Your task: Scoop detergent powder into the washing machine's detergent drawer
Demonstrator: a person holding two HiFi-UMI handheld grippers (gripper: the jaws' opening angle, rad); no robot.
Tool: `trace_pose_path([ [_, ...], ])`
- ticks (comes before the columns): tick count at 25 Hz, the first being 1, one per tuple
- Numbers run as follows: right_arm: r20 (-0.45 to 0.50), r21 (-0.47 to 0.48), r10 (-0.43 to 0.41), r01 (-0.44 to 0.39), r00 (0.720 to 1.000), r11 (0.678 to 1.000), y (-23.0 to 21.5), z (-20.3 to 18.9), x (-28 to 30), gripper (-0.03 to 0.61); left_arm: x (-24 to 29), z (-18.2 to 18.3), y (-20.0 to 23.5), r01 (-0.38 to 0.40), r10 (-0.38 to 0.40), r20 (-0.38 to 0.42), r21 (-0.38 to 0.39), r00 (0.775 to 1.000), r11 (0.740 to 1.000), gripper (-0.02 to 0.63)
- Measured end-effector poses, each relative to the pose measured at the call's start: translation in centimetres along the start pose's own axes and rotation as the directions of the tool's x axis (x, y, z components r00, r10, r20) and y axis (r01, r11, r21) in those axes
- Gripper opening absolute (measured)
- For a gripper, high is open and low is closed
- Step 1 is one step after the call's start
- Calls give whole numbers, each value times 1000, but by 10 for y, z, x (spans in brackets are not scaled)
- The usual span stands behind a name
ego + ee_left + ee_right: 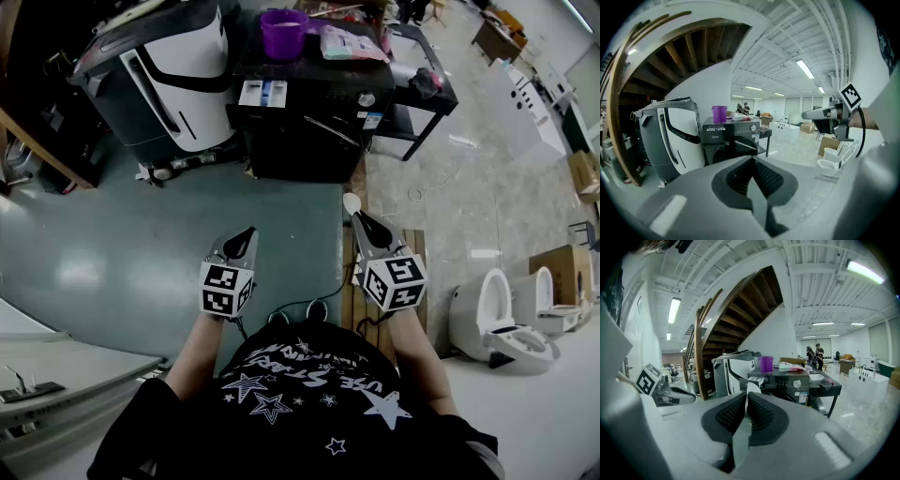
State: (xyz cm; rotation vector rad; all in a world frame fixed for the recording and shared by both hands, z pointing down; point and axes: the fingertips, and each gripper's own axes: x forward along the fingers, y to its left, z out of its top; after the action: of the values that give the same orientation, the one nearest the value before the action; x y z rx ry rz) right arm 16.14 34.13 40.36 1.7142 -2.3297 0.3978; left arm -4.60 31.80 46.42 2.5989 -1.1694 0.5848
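Observation:
The black washing machine (302,122) stands ahead across the floor, its detergent drawer (262,92) pulled out with white and blue compartments. On its top sit a purple cup (283,33) and a pink-and-white bag (352,43). My left gripper (246,232) is shut with nothing in it. My right gripper (362,218) is shut on a white scoop (352,202) that sticks out past its tips. Both are held near my body, well short of the machine. The right gripper view shows the scoop (752,388) upright between the jaws, with the machine (790,380) and cup (766,363) beyond.
A white-and-grey appliance (173,75) stands left of the machine, a black table (422,89) to its right. Wooden slats (361,291) lie under my right gripper. White toilets (506,323) and cardboard boxes (562,272) line the right side. A wooden staircase (726,319) rises on the left.

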Motion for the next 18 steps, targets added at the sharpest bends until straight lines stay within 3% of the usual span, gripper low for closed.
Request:
trace_pose_path([
  [11, -33, 14, 39, -39, 999, 999, 10, -14, 17, 35, -8, -23, 2, -13, 11, -40, -38, 999, 999, 1],
  [18, -48, 32, 13, -12, 999, 999, 29, -25, 29, 37, -23, -22, 27, -28, 28, -3, -52, 1000, 998, 1],
])
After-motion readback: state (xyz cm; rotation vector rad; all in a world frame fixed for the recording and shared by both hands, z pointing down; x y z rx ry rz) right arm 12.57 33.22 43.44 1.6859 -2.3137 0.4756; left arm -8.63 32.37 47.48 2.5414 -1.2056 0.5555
